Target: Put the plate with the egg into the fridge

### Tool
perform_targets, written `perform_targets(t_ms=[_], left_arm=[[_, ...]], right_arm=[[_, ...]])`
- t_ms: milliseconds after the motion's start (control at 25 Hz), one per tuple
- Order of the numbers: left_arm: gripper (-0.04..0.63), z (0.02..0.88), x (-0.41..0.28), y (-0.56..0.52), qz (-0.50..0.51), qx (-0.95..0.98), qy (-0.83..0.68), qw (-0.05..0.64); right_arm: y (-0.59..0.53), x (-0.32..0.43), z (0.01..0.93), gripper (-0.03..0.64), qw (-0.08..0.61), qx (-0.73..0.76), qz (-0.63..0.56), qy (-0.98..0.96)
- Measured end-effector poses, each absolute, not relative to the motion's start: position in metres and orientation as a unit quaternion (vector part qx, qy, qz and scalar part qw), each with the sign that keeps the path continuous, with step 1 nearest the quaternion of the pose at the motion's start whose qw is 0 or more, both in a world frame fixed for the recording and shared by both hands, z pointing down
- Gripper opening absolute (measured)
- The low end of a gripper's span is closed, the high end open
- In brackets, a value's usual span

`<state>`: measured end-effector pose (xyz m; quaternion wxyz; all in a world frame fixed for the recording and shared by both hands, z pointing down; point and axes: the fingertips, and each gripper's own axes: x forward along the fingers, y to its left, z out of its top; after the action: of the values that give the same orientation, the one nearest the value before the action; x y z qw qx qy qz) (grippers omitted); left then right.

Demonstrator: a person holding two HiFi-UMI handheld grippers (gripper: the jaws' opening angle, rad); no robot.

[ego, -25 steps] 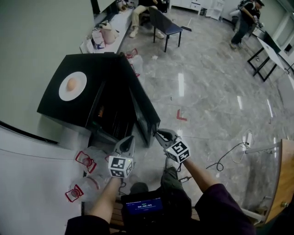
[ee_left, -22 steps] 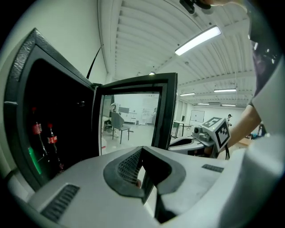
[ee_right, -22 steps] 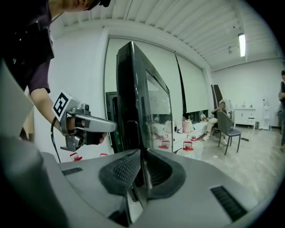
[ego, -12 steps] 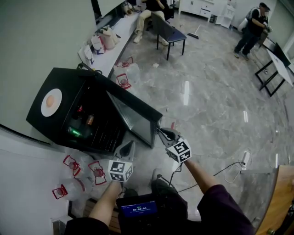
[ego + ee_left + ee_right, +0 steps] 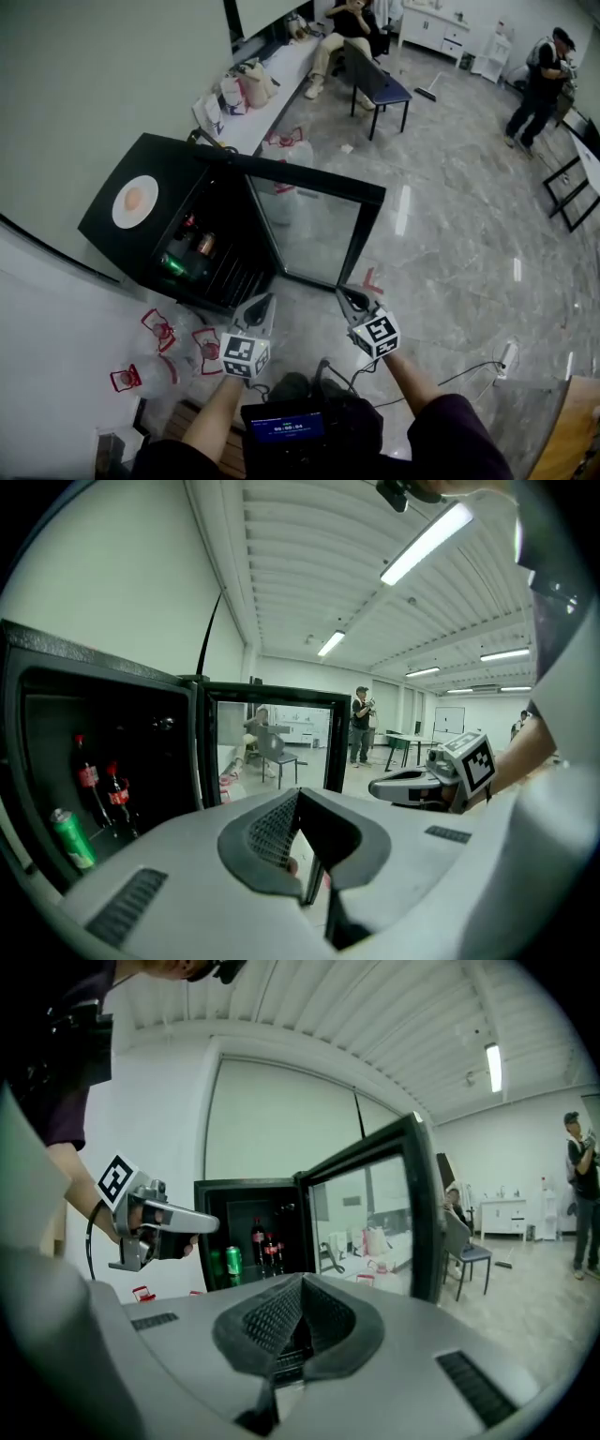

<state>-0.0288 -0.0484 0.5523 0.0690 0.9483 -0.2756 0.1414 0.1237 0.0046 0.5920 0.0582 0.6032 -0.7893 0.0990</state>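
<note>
While the round white plate (image 5: 126, 218) sits on top of the squat black fridge (image 5: 161, 161), near its back left corner, the 1 brown egg (image 5: 133, 198) rests in the plate's middle, untouched. Door's open now: the glass-paned black door (image 5: 315, 223) swings out to the right, and inside we can see 2 red-capped cola bottles (image 5: 263, 1243) standing behind a green drink can (image 5: 232, 1264) on a shelf.

Both tongs are down in front of the fridge, well apart from the plate. Left tongs (image 5: 266, 298) are pinched together with nothing in them, pointing toward the fridge opening. Right tongs (image 5: 343, 292) have just snapped closed, empty too, aimed near the door's lower edge.

Off to the left, clear plastic jugs with red handles (image 5: 174, 328) lie on the grey marbled floor (image 5: 450, 244) beside the fridge.
</note>
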Motion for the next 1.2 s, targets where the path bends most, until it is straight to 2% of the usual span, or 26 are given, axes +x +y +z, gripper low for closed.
perform_targets(t_ms=[400,640,920,1200], left_arm=[[0.009,0.414,-0.139,-0.129,0.162,0.905,-0.369,-0.133],[0.009,0.363,-0.193,-0.186,0.255,0.832,-0.401,-0.286],[0.009,0.354,-0.208,-0.226,0.344,0.763,-0.41,-0.362],[0.009,0.354,-0.207,-0.27,0.405,0.708,-0.433,-0.383]], right_arm=[[-0.146,-0.027,0.455,0.006,0.04,0.467,-0.035,-0.882],[-0.239,-0.107,0.381,0.006,0.09,0.375,-0.097,-0.918],[-0.307,-0.165,0.361,0.006,0.191,0.268,-0.143,-0.933],[-0.398,-0.19,0.352,0.006,0.297,0.197,-0.161,-0.92]])
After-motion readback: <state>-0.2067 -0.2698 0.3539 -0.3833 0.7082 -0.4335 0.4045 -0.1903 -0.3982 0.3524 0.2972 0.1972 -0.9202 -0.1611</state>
